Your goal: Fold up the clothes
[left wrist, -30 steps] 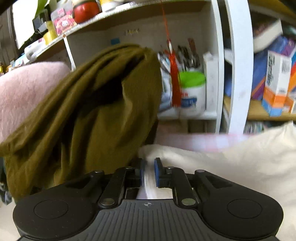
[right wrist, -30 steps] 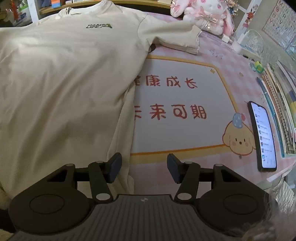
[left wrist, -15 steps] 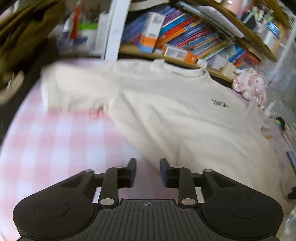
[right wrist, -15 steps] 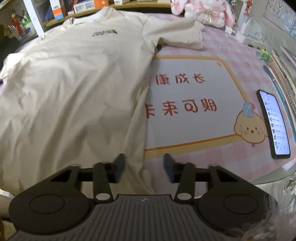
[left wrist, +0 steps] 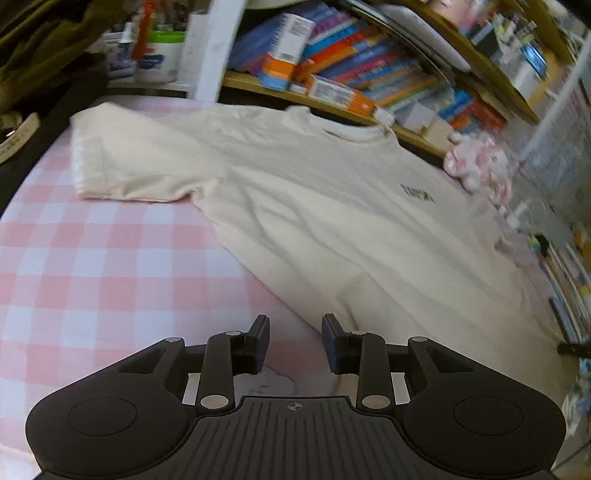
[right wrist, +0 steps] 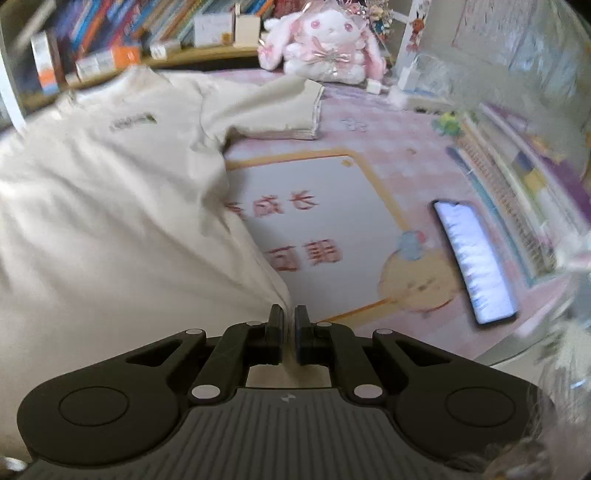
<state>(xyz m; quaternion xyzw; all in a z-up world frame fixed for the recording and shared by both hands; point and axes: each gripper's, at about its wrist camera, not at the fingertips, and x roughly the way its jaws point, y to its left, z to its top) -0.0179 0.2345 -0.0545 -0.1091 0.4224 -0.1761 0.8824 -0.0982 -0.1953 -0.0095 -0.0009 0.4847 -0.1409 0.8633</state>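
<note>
A cream T-shirt (left wrist: 332,206) with a small chest logo lies spread face up on the pink checked table, sleeves out. It also shows in the right wrist view (right wrist: 110,221). My left gripper (left wrist: 294,341) is open and empty, low over the table beside the shirt's lower left hem. My right gripper (right wrist: 289,325) is shut on the shirt's lower right hem corner, with cloth between the pads.
A pink desk mat (right wrist: 332,206) with red characters lies right of the shirt. A lit phone (right wrist: 474,262) lies further right. A pink plush rabbit (right wrist: 325,44) sits at the back. Bookshelves (left wrist: 369,77) line the far edge. An olive garment (left wrist: 44,33) hangs at the far left.
My left gripper let go of the shirt, opened, and swung back from the far left sleeve to the lower hem. My right gripper closed on the right hem corner.
</note>
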